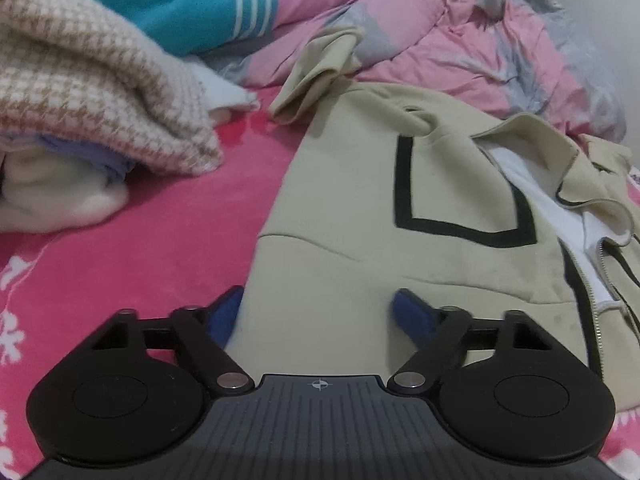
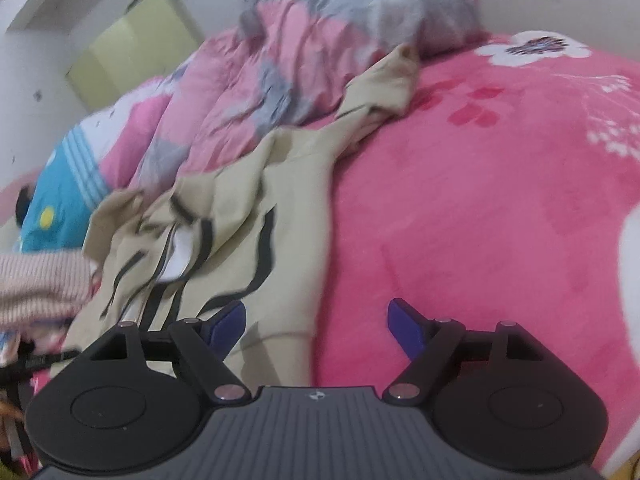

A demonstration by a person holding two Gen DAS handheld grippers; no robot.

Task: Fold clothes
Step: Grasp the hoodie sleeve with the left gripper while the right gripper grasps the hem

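Beige zip-up hoodie (image 1: 344,200) lies spread on the pink floral bed blanket (image 1: 168,240), front up, zipper partly undone so the white lining shows, black stripe trim across the chest. One sleeve (image 1: 316,68) is bunched toward the crumpled pink-and-grey duvet (image 1: 460,40); in the right wrist view the other sleeve (image 2: 376,92) trails out long toward the duvet too. We judge it soft, thick fleece, light to moderate in weight, no stiffness, so it will sag and drape from any single pinch and drag on the fuzzy blanket rather than slide. Zipper teeth and the loose collar flap may snag or flop. Best holds, in our view: the ribbed hem corner or the side seam near the hem, and a sleeve cuff or shoulder seam, pinching both layers together. Left gripper (image 1: 316,312) hovers over the hem area with jaws wide apart, nothing between them. Right gripper (image 2: 316,320) sits over the garment's edge by the hem, jaws also spread, holding nothing. A houndstooth knit (image 1: 100,80) rests on a pile of clothes to the left, apart from the hoodie. A teal striped pillow (image 1: 192,4) lies behind it.
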